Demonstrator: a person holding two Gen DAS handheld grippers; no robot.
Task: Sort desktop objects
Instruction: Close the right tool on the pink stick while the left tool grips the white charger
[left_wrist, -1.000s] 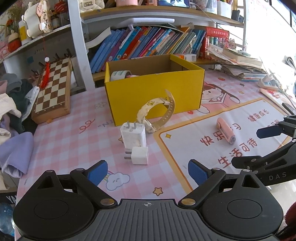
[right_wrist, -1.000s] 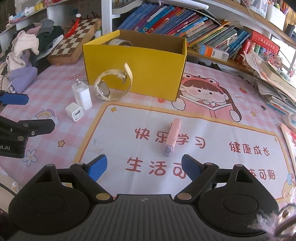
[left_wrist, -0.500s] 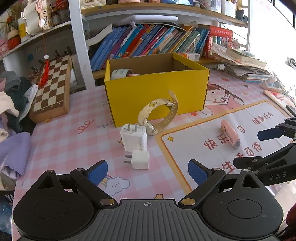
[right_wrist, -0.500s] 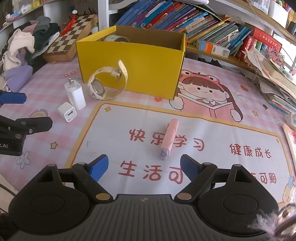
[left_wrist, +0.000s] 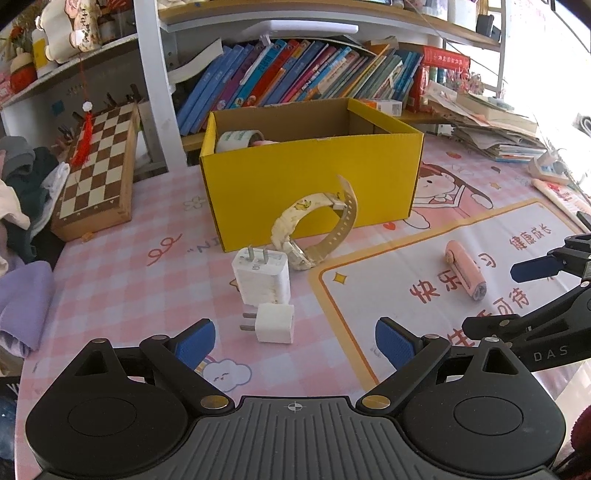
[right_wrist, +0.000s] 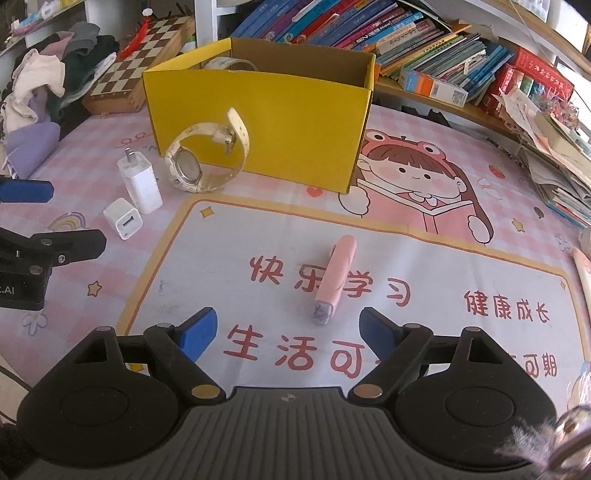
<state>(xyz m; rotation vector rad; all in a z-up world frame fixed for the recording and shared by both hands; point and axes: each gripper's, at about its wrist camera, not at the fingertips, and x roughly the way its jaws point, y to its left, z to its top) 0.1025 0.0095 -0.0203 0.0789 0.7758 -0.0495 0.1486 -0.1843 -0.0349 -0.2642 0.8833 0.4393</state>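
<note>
**Pink tube straight ahead of my right jaws**

Pink and slim, the tube-shaped gadget lies flat on the printed mat that covers the counter, well clear of the yellow cardboard box. Its long axis runs almost directly away from my right gripper, leaning slightly to the right at the far end, with the grey-capped end nearest me. My right jaws stand wide apart and hold nothing; the tube sits just ahead of the gap between them. To close across its narrow width, I judge I would only need to push forward and down, with little twisting.

My left gripper is likewise spread and holding nothing. Just ahead of it lies the small white charger cube, prongs pointing left. The larger white plug adapter stands touching it behind, and the cream wristwatch rests on edge against the box front. So the left side is nearer the chargers and watch, the right nearer the tube.

Inside the box I can see a tape roll at the left end; the rest of its contents is hidden.
</note>
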